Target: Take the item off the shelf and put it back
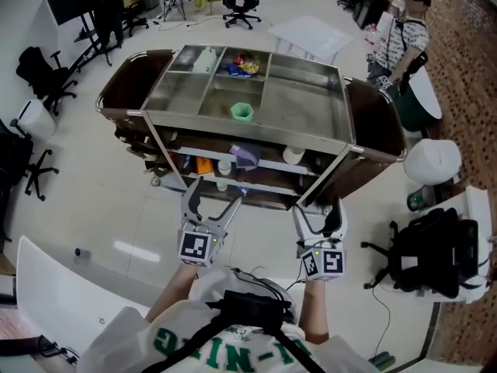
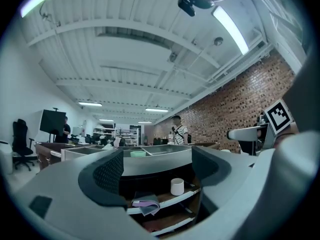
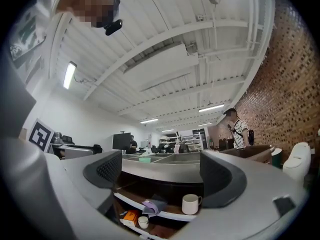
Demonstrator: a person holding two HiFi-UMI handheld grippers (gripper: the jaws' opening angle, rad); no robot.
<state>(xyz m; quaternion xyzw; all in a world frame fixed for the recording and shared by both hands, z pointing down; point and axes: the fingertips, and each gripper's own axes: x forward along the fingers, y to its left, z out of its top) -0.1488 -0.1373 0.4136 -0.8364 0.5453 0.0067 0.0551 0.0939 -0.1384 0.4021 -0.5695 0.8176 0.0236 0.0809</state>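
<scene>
We hold the left gripper [image 1: 216,194] and right gripper [image 1: 319,213] before the cart's shelf [image 1: 268,165], jaws apart, gripping nothing, white mug [image 1: 293,155] beyond.

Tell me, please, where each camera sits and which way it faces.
Head view: on the person's head, looking steeply down at the cart; shows left gripper, right gripper, forearms, shirt.
Left gripper view: on the left gripper, looking forward at the cart's shelves; shows its own open, empty jaws and the right gripper's marker.
Right gripper view: on the right gripper, facing the same shelves; shows its own open, empty jaws and the left gripper's marker.
Shared: both gripper views show the mug and purple cloth.
</scene>
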